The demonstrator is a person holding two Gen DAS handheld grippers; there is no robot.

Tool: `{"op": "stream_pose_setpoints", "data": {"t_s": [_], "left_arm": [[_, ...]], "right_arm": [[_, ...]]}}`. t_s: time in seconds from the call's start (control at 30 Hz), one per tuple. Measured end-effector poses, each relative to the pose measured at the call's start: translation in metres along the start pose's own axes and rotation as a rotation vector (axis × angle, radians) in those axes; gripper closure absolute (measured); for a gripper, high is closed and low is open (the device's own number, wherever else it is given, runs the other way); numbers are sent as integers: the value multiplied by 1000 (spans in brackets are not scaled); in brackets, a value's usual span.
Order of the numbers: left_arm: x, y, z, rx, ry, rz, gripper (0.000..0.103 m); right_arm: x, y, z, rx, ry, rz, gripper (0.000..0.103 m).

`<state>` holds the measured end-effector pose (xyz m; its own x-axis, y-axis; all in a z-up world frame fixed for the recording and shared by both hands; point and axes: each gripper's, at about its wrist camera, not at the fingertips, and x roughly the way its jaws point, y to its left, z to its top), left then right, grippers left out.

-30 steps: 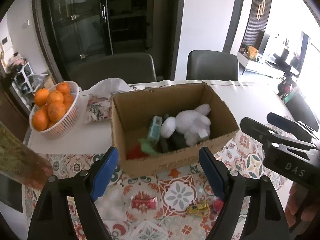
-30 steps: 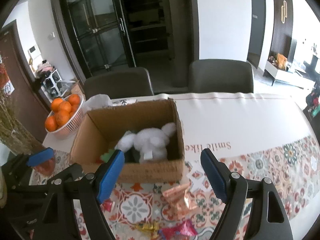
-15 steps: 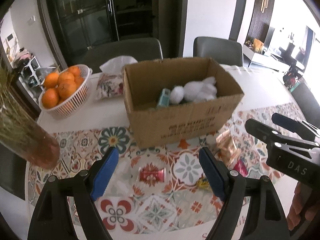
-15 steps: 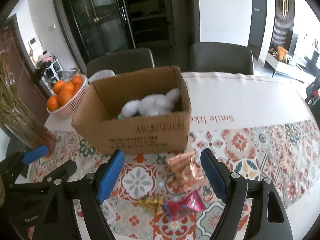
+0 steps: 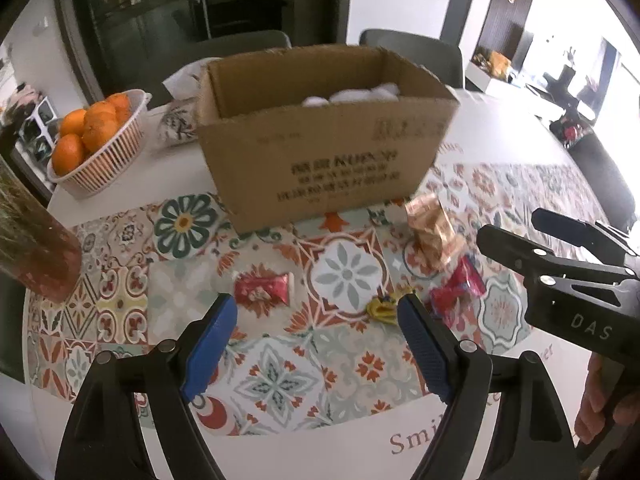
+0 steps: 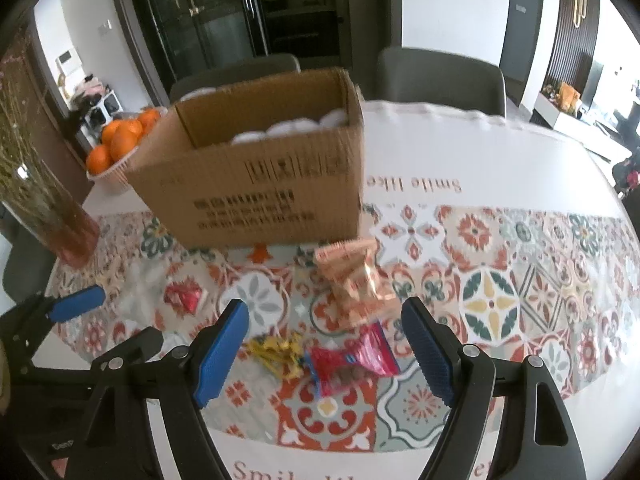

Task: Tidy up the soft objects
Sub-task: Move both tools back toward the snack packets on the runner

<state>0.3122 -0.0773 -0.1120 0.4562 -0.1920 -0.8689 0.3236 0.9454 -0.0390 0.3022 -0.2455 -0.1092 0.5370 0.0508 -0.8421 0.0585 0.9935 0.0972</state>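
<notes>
Both claws open, empty, over wrappers point(image 6: 352, 360)

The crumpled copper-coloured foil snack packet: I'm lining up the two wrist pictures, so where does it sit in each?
Left wrist view: the crumpled copper-coloured foil snack packet lies right of centre, just off the near right corner of the brown cardboard box.
Right wrist view: the packet lies at centre, just in front of the box's near right corner.
Shared landmark: the cardboard box.
</notes>
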Motion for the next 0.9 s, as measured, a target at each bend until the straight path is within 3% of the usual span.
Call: {"op": "stream_pose_setpoints", "data": {"t_s": [0.53, 0.7, 0.9], "left_arm": [[52, -42, -33, 175, 120, -87, 21], [69, -51, -36, 229, 158, -136, 21], [85, -62, -34, 316, 174, -137, 21]], "right_arm": [[38, -22, -37, -51, 147, 19, 23], [56, -27, -43, -63, 205, 47, 23], [74, -31, -45, -85, 248, 55, 18]]}}
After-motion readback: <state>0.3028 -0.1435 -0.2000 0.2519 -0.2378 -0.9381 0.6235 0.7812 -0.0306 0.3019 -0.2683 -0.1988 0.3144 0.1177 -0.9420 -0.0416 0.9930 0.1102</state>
